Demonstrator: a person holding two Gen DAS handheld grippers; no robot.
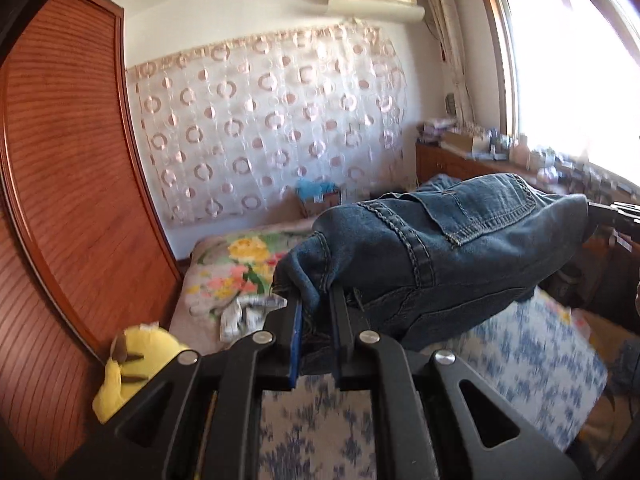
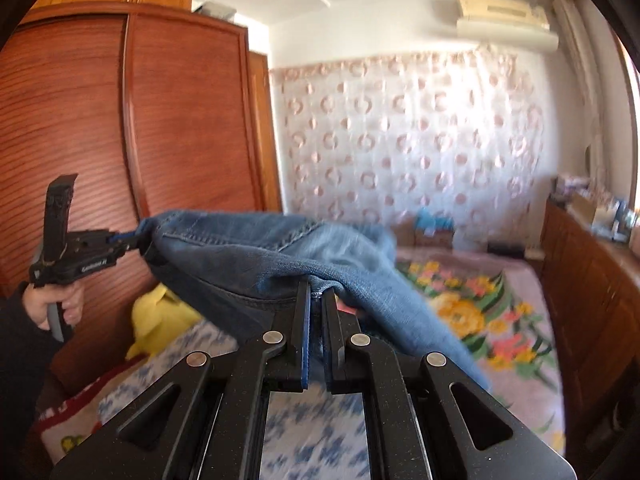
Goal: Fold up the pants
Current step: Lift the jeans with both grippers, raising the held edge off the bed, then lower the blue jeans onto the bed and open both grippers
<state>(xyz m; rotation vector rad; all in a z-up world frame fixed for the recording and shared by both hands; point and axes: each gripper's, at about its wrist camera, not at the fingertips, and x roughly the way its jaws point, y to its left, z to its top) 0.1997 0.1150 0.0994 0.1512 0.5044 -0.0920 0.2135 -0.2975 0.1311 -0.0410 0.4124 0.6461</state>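
Blue denim pants [image 1: 440,240] hang in the air above the bed, stretched between both grippers. My left gripper [image 1: 316,300] is shut on a bunched edge of the pants, with cloth squeezed between its pads. In the same view the right gripper [image 1: 612,212] shows at the far right, at the pants' other end. My right gripper [image 2: 316,292] is shut on a fold of the pants [image 2: 260,252]. The right wrist view also has the left gripper [image 2: 132,242] pinching the pants' left corner, held by a hand [image 2: 56,304]. The hanging cloth hides the bed behind it.
Under the pants lies a bed with a blue-and-white sheet [image 1: 532,344] and a floral blanket [image 2: 480,308]. A yellow plush toy [image 1: 132,364] sits by the wooden wardrobe [image 1: 60,184]. A cluttered low cabinet [image 1: 480,160] runs under the window on the right.
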